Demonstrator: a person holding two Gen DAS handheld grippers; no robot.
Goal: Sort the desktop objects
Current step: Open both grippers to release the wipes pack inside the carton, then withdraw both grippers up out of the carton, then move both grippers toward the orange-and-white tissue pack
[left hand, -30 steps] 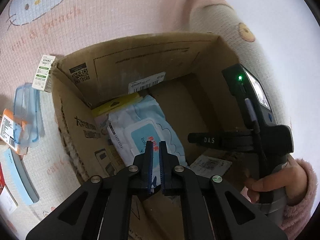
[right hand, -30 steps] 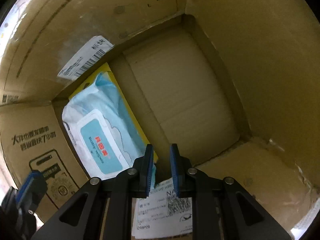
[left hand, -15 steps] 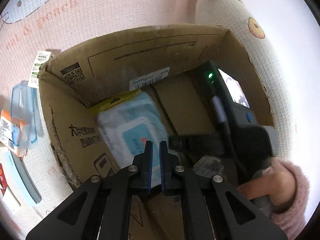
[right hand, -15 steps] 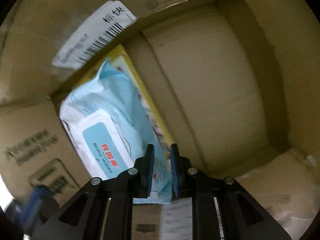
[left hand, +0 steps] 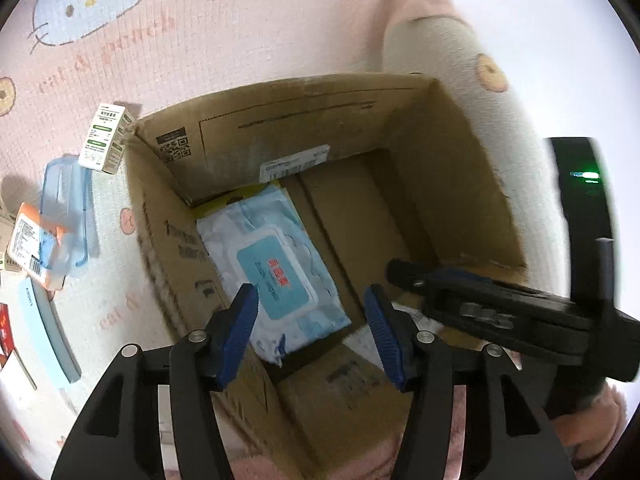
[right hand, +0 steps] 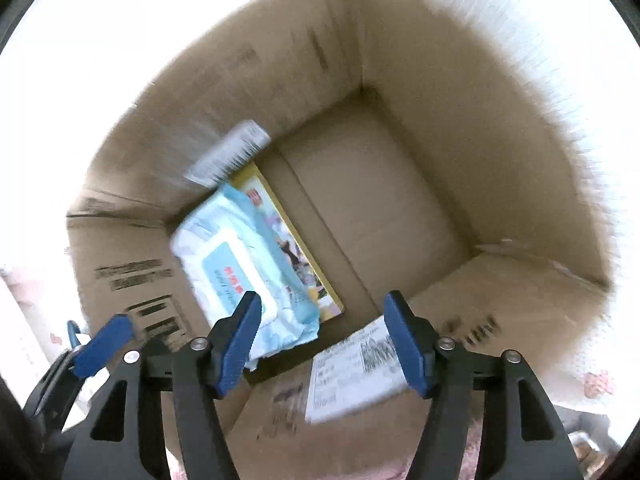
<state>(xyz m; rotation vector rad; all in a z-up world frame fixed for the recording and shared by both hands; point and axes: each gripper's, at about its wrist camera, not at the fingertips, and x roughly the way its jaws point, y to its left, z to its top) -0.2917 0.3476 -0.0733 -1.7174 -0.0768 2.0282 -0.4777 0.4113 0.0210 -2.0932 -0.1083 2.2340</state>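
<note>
An open cardboard box (left hand: 460, 152) stands on a pink mat. Inside it a light blue wet-wipes pack (left hand: 276, 272) lies on a flat yellow package (left hand: 236, 200) along the left wall. Both show in the right wrist view too: the pack (right hand: 240, 268) on the yellow package (right hand: 304, 264). My left gripper (left hand: 312, 320) is open and empty above the box's near part. My right gripper (right hand: 324, 332) is open and empty above the box opening; it shows at the right of the left wrist view (left hand: 480, 308).
Left of the box on the mat lie a white-green small carton (left hand: 106, 140), a clear blue-rimmed container (left hand: 66, 212), an orange-white packet (left hand: 32, 240) and a light blue flat box (left hand: 48, 328). A white shipping label (right hand: 356, 372) sticks to the box's near flap.
Both grippers have opened from nearly shut. The right gripper has pulled up and back out of the box. The left gripper has shifted slightly; the wipes pack stays in place.
</note>
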